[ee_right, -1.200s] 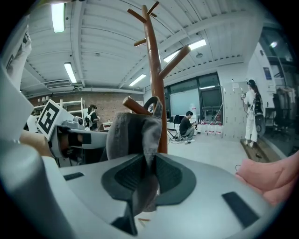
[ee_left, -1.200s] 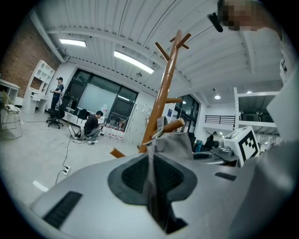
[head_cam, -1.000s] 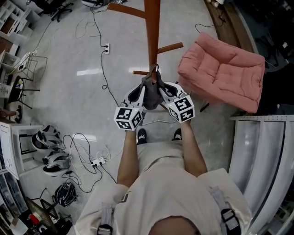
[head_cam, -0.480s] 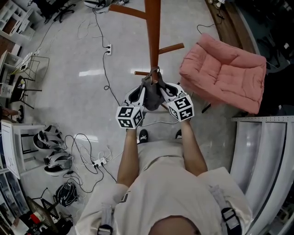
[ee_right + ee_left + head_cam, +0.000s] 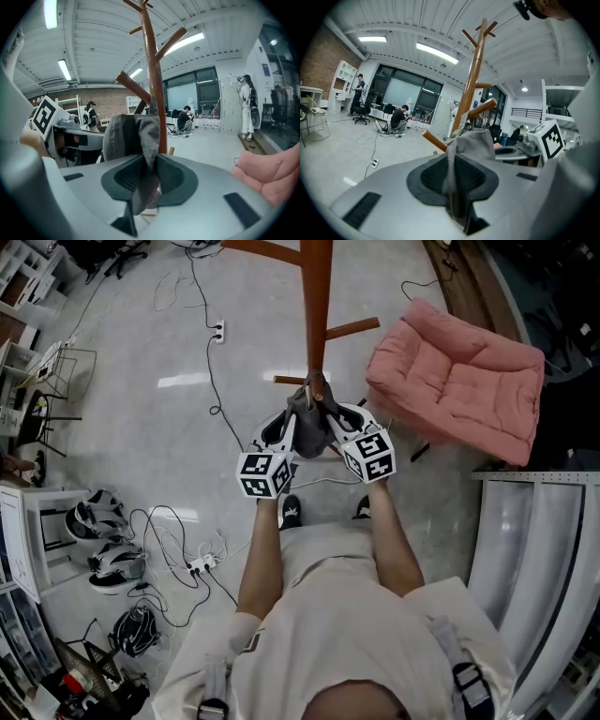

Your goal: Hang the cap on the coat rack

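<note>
The head view looks steeply down from above the person, with the coat rack (image 5: 316, 306) at upper centre and the left gripper (image 5: 287, 427) and right gripper (image 5: 336, 423) mid-frame. Each gripper view sits close behind its own opening jaws, cap (image 5: 473, 145) cloth between them, facing outward and upward toward the ceiling. All three share rack and cap; each gripper view catches the other gripper at its edge.

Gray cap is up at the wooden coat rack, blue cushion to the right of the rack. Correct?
Not quite: the cushion is pink, not blue, as the head view shows. The gray cap is up at the wooden coat rack, with the cushion to the rack's right.
</note>
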### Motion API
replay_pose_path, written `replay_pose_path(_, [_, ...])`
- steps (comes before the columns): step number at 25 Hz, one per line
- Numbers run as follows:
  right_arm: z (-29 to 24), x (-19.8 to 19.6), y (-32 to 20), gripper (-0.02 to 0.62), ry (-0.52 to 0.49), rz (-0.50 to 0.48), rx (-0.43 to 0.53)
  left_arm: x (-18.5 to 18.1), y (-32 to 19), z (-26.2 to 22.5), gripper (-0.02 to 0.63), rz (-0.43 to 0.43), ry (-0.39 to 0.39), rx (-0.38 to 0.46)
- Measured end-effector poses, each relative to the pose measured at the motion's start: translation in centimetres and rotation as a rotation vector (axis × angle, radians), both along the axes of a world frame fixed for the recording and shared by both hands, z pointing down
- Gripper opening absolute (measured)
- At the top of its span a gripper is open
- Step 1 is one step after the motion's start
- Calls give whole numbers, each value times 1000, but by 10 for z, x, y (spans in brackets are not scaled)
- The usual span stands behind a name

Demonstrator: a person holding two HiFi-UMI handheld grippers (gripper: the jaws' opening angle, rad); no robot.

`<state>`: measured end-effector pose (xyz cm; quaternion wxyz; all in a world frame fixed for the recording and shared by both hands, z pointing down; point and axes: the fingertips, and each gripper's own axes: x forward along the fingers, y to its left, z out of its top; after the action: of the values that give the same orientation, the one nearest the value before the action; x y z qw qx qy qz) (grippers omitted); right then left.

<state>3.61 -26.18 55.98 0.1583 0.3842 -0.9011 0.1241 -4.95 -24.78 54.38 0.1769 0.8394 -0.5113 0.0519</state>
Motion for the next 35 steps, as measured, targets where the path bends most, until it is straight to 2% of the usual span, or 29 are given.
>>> replay_pose_path(6, [-2, 1, 4, 110, 16, 13, 12, 5, 4, 1, 78, 40, -9, -3])
replay_pose_path(12, [-1, 10, 6, 172, 23, 76, 0, 2, 9, -1, 115, 48, -30, 9])
replay_pose_path(28, [5, 8, 40, 172, -49, 237, -12, -12, 35, -1, 118, 187, -86, 23])
replay_pose_path(35, [5, 3, 63, 172, -45, 300, -2, -19, 46, 2, 118, 255, -90, 32])
